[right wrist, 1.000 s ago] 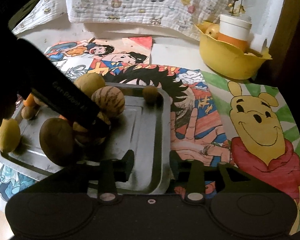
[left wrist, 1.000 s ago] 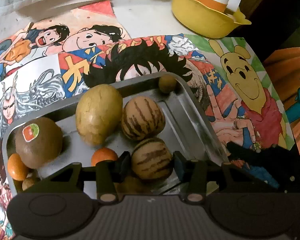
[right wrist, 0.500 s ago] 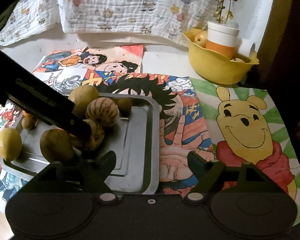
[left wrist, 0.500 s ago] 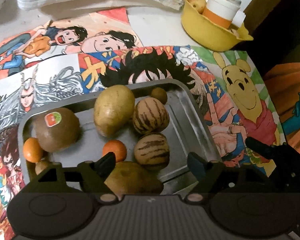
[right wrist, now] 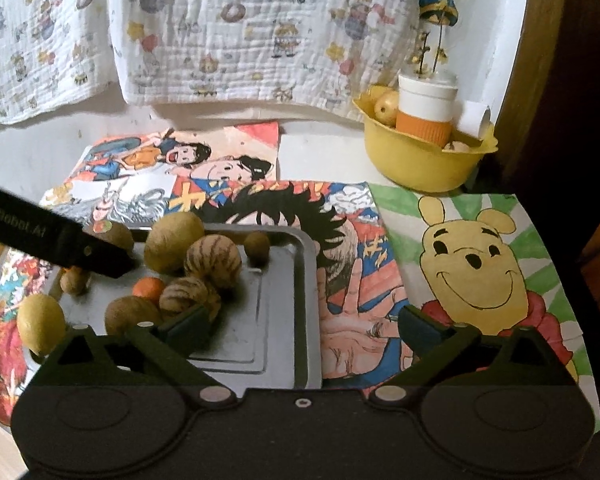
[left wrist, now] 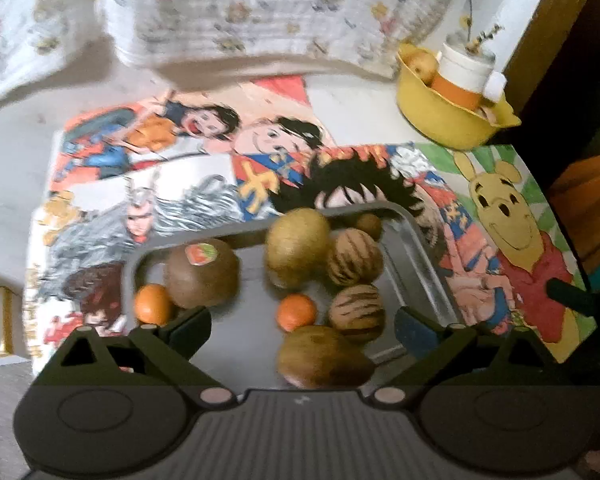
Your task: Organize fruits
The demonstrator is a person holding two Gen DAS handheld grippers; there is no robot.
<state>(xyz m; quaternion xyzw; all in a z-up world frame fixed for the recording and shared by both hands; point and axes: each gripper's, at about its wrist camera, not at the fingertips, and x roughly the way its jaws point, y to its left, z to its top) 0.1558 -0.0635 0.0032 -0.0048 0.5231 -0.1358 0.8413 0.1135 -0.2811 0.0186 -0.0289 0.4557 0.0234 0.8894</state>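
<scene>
1. Your left gripper point(left wrist: 302, 326) hung over the metal tray point(left wrist: 428, 264), fingers point(left wrist: 188, 326) opening wide with nothing pressed between them; fruit lay below the gap, none of it gripped.
2. Your right gripper point(right wrist: 302, 326) had its fingers point(right wrist: 422, 326) opening wide too, straddling the tray's right rim point(right wrist: 308, 312) and the drawing beside it, and holding nothing.
3. Writing: white lettering ran along the black arm point(right wrist: 40, 240) crossing the right view, too soft to read in full. The big kiwi point(left wrist: 202, 272) wore a red and green sticker point(left wrist: 202, 253), its print unreadable.
4. The fruit sat bunched in the tray: that brown kiwi at the left, a yellow-green oval fruit point(left wrist: 296, 246) at the back, and two tan striped melons point(left wrist: 354, 262) point(left wrist: 356, 312), the nearer one just in front of the other.
5. A small orange point(left wrist: 296, 312) lay just left of the nearer melon, another orange point(left wrist: 153, 305) tucked against the kiwi, and a small brown fruit point(left wrist: 368, 225) in the far corner.
6. A brown-green fruit point(left wrist: 324, 356) lay nearest your left gripper, and a yellow fruit point(right wrist: 40, 322) sat at the tray's near left edge in the right view.
7. The tray rested on cartoon drawings point(right wrist: 476, 264) covering the worktop point(right wrist: 324, 152); a yellow bowl point(right wrist: 420, 160) stood well apart at the back right.
</scene>
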